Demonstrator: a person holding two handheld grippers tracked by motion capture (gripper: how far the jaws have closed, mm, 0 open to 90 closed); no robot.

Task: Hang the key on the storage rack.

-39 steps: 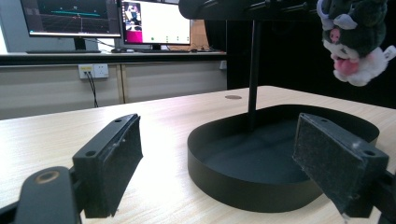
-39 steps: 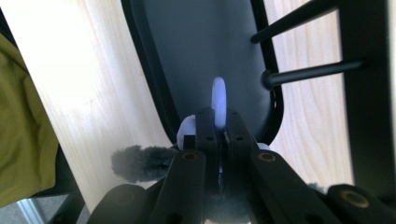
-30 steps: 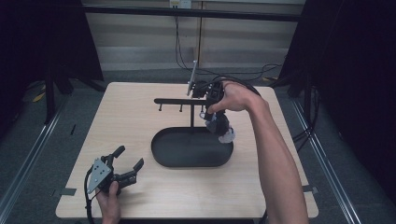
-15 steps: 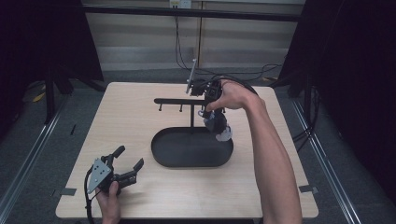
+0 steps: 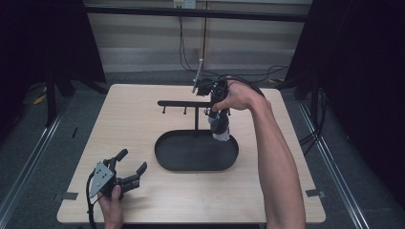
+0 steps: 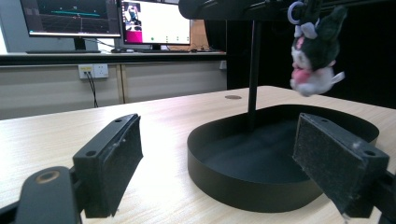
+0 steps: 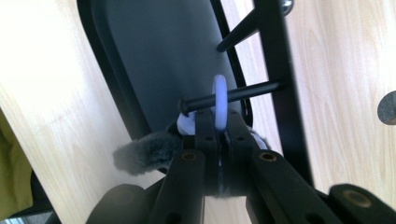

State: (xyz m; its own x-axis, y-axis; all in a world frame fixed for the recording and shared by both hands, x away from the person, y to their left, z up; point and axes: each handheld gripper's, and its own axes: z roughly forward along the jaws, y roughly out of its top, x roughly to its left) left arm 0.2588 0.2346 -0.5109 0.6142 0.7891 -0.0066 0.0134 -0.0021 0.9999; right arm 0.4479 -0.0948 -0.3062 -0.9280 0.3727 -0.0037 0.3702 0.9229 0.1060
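- Right gripper (image 7: 218,122) clamped on white ring (image 7: 220,100) of plush keychain (image 5: 218,125), threaded over a peg (image 7: 233,94) of black rack (image 5: 187,103), above far-right rim of tray (image 5: 165,160).
- Left gripper (image 5: 130,168) spread wide, resting near-left on pale wooden table (image 5: 124,119).
- Dark curtains flanking; monitors (image 6: 107,18) on far counter.

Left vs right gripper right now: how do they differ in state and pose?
The left gripper is open and holds nothing; the right gripper is shut on the plush's white ring. The left gripper sits low at the table's near edge; the right gripper is raised at the rack's peg, with the ring threaded on it. Both are hand-held, with black fingers.
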